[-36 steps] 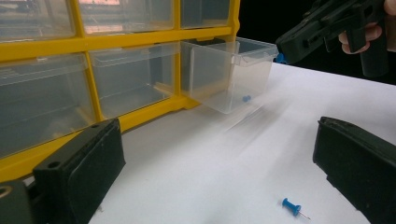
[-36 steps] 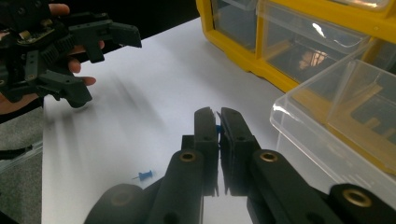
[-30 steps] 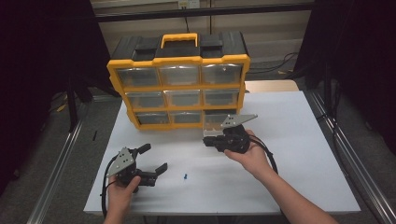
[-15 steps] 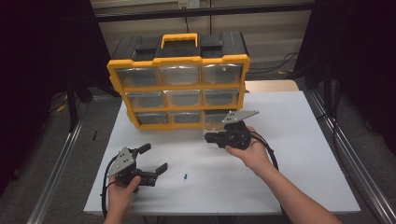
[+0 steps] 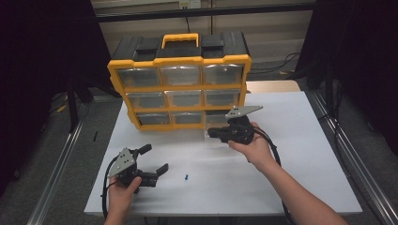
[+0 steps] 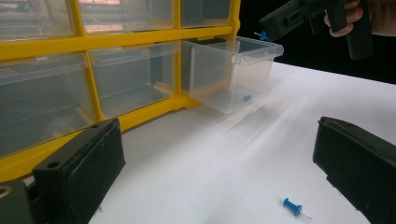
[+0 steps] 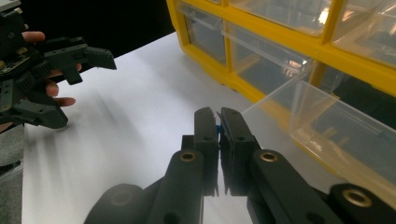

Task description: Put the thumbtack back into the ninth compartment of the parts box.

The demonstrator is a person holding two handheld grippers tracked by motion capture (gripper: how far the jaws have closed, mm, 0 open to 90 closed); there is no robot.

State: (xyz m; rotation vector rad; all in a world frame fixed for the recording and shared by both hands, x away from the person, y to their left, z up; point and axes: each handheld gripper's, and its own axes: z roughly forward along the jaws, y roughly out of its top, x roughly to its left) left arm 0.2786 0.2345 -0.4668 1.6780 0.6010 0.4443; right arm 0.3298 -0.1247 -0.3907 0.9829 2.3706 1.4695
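Blue pushpin pinched beside the pulled-out drawer of the yellow organizer

Nearest the person, well in front of the organizer (image 5: pixel 180 89), the left gripper (image 5: pixel 155 159) rests on the white table (image 5: pixel 291 154) with its jaws wide and nothing between them; a loose pushpin (image 5: pixel 187 177) lies just beside it. Closer to the organizer, the right gripper (image 7: pixel 218 122) holds a blue pushpin (image 7: pixel 218 127) between nearly closed jaws, just beside the rim of the clear drawer (image 6: pixel 233 72) pulled out of the bottom row. Another pin (image 6: pixel 246 98) lies inside that drawer.

The right claw (image 7: pixel 218 122) hides most of its blue pushpin (image 7: pixel 218 127); only a sliver shows
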